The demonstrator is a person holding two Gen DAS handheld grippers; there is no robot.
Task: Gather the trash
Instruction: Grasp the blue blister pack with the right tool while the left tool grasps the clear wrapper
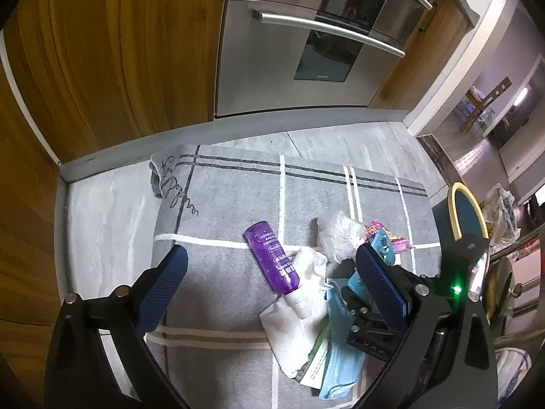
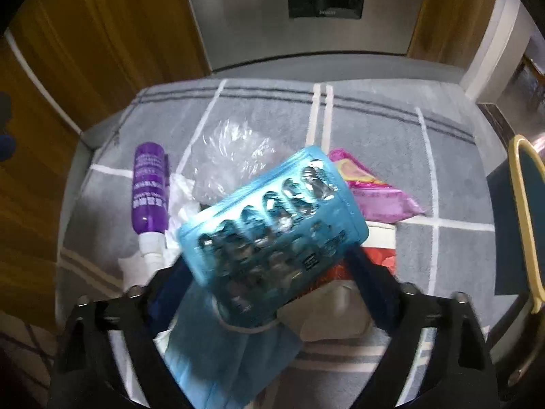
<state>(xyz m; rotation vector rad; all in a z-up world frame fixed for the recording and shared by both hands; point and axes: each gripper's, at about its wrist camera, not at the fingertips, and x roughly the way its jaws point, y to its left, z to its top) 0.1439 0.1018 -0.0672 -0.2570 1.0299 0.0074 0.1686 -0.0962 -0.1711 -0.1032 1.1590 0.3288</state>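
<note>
Right gripper [image 2: 272, 279] has its fingers closed on a teal blister pack [image 2: 272, 225], which is raised clear of the heap and tilted, presumably lifted out for disposal; the wide pack sits crosswise in the grasp, so the jaws stand well apart. Left gripper [image 1: 269, 272] hovers with its blue padded fingers [image 1: 163, 286] spread wide and holding nothing, apparently kept ready above the purple bottle [image 1: 272, 259]. That bottle lies on its side, its white cap end resting on a white paper towel [image 1: 296, 323]. Beside these lie a light blue face mask [image 2: 218, 351], a crumpled clear plastic bag [image 2: 231, 156] and a pink wrapper [image 2: 378, 191], all still uncollected. The heap rests on a grey striped rug [image 1: 221, 197] over pale tiled floor [image 1: 102, 211]. Beyond stand wood cabinet panels [image 1: 112, 61] and a stainless steel refrigerator [image 1: 272, 68]. A yellow-rimmed dark bin [image 2: 524, 218] stands at the right, likely the destination.
</note>
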